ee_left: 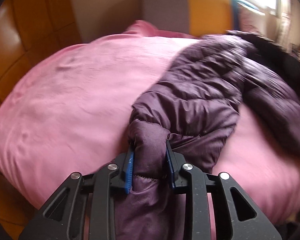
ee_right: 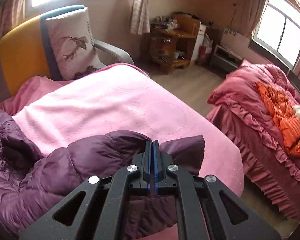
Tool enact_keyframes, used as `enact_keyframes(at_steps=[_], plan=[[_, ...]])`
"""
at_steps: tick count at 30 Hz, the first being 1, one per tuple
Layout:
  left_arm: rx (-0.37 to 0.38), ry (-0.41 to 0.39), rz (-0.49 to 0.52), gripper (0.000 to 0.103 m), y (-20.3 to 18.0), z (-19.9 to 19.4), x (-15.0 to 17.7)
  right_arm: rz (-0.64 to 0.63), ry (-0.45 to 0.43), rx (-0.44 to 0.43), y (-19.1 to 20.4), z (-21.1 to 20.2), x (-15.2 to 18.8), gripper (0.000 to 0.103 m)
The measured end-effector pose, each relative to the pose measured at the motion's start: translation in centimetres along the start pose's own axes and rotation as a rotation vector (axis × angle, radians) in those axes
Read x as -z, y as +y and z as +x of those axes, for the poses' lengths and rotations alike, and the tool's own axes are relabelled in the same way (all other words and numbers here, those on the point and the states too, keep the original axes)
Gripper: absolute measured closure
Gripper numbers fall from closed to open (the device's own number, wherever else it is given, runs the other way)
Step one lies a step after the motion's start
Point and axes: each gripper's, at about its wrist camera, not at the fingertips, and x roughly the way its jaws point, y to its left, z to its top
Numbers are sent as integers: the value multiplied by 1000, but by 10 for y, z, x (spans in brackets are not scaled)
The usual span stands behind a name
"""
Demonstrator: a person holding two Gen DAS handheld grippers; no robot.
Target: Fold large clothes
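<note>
A dark purple puffer jacket [ee_left: 206, 84] lies crumpled across the right side of a pink bed [ee_left: 74, 92]. My left gripper [ee_left: 150, 143] is shut on a thick fold of the jacket at its near end; the fabric bulges between the blue pads. In the right wrist view the jacket [ee_right: 56, 168] spreads over the near left of the bed [ee_right: 102, 108]. My right gripper [ee_right: 152, 141] is shut on the jacket's edge, its pads pressed together with thin fabric pinched between them.
A yellow and grey headboard [ee_right: 22, 54] and a printed pillow [ee_right: 72, 46] stand at the bed's far end. A second bed with a red ruffled cover and an orange garment [ee_right: 280, 116] is to the right, across a strip of floor. Wooden shelves [ee_right: 174, 44] stand by the wall.
</note>
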Motion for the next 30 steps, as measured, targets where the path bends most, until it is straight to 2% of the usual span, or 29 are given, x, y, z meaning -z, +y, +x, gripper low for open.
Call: enact_keyframes(at_steps=[3, 4, 5, 6, 7, 8, 9, 10, 12, 15, 17, 18, 21, 23, 25, 27, 28, 29, 30], plan=[[-92, 37, -90, 76, 32, 24, -30, 2, 64, 15, -5, 18, 0, 97], [-115, 40, -119, 70, 40, 26, -39, 1, 72, 8, -7, 18, 4, 88], [-128, 17, -164, 55, 48, 19, -49, 0, 71, -8, -6, 18, 6, 58], [-122, -22, -191, 45, 52, 11, -54, 0, 58, -37, -7, 13, 8, 44], [-105, -87, -207, 28, 53, -4, -60, -3, 34, -54, -8, 6, 10, 34], [-86, -123, -210, 23, 52, -13, -61, -13, 20, -61, -6, -6, 10, 34], [-43, -153, -213, 23, 48, -23, -63, -28, 8, -82, -9, -19, 12, 33], [22, -165, -213, 23, 43, -29, -63, -33, 2, -116, -12, -29, 16, 32], [198, -154, -197, 23, 23, -35, -59, -49, -3, -220, -15, -55, 31, 32], [458, -59, -144, 23, -21, -23, -45, -101, 56, -446, -12, -86, 67, 32], [584, 13, -122, 23, -52, -10, -36, -147, 132, -598, -2, -93, 91, 32], [633, 43, -109, 23, -66, -4, -33, -183, 173, -643, 8, -93, 104, 32], [707, 91, -97, 23, -104, 11, -32, -247, 226, -654, 37, -81, 128, 33], [747, 115, -117, 23, -120, 24, -37, -229, 239, -637, 49, -65, 128, 34], [747, 124, -128, 23, -130, 33, -42, -220, 249, -616, 60, -46, 123, 36], [770, 148, -133, 38, -136, 42, -49, -231, 282, -607, 75, -29, 120, 41], [800, 165, -133, 61, -139, 43, -51, -244, 292, -606, 82, -25, 119, 47], [841, 191, -138, 76, -138, 47, -56, -257, 297, -612, 89, -23, 118, 59], [849, 188, -134, 81, -138, 47, -59, -265, 303, -627, 94, -24, 116, 68]])
